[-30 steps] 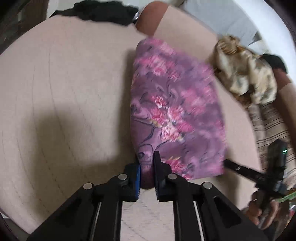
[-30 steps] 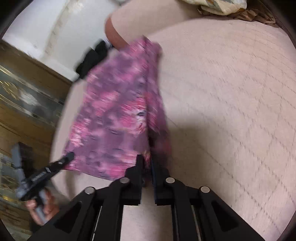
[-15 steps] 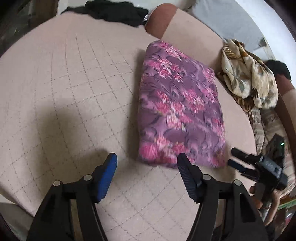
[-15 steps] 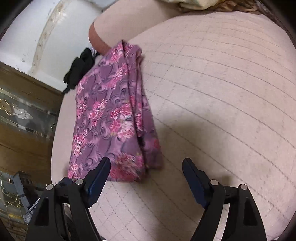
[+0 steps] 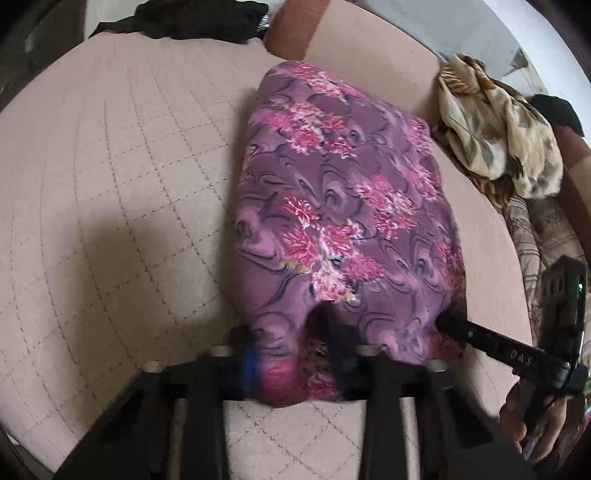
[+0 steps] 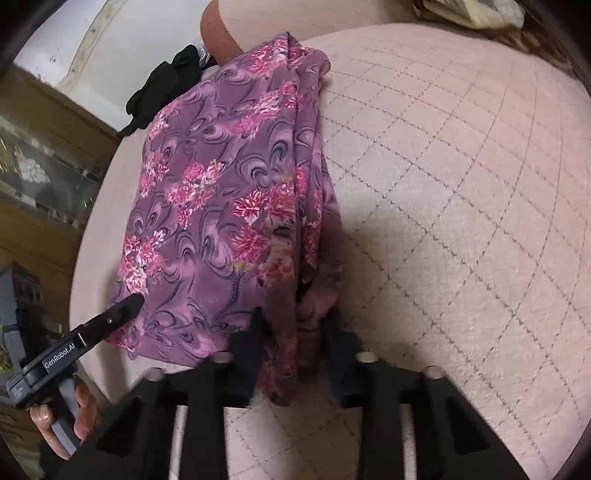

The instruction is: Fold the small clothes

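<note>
both grippers, wide apart half a second ago, are now closing on the near edge of the purple floral garment point(image 5: 343, 221): left gripper point(image 5: 295, 354) and right gripper point(image 6: 295, 332) each pinch one near corner. it lies folded near the cushion's point(image 5: 110, 184) back edge. if only the top layer is caught, the fold may open.

Quilted beige bed point(image 5: 110, 184), stitched in a diamond grid. Laid directly on it: folded purple floral garment point(image 5: 343, 206); black garment point(image 5: 192, 18) at the far edge; patterned cream cloth point(image 5: 498, 136) heaped alongside.
</note>
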### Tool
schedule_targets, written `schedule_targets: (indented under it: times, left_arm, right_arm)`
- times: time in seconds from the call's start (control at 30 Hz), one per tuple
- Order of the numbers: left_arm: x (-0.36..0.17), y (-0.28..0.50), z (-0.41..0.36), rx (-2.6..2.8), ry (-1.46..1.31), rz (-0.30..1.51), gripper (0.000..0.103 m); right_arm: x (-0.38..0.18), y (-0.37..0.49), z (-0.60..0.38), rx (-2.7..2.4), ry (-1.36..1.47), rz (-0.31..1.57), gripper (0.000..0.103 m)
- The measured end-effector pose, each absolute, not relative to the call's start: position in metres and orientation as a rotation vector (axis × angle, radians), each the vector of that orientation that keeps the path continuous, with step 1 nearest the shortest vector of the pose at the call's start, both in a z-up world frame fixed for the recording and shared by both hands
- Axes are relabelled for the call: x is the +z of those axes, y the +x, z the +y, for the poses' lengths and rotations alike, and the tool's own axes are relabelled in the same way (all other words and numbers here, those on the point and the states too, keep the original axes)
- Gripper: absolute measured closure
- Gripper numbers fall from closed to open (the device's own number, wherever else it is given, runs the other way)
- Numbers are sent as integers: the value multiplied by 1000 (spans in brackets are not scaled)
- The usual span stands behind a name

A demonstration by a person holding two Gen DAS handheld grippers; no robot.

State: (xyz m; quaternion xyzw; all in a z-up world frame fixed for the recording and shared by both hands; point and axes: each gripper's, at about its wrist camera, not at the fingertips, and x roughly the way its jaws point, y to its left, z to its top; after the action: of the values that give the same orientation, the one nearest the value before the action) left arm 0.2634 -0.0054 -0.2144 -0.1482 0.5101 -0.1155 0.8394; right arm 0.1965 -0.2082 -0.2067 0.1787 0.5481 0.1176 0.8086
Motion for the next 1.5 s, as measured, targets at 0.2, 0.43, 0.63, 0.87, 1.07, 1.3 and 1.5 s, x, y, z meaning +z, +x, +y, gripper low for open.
schedule_targets:
  times: [0.2,0.43,0.63,0.87,1.07,1.3,1.5]
  left_arm:
    - [-158,206,31,-308,-411,1027,93]
    - [-212,137,41,-225,-387,1193,79]
    - [-161,126,44,-173,-316,954,22]
    - [-136,164,58,-159,-341,946,22]
    - [-119,241,56,-93,-293,927,26]
    - [-132,337,29,-156,-258,968,29]
    - [-185,368,33,-242,-418,1085,29]
  right_arm:
    - [-168,159,-215,304,489,1090,91]
    - [-212,65,-206,293,567,1180,86]
    - [-170,64,-209,294,532,995,11]
    - [-133,95,-211,303,526,906,8]
    - [-103,172,-217,316,501,827,14]
    - [-125,282,-213,353,469,925,43]
    - [-176,321,-220,381,536,977,45]
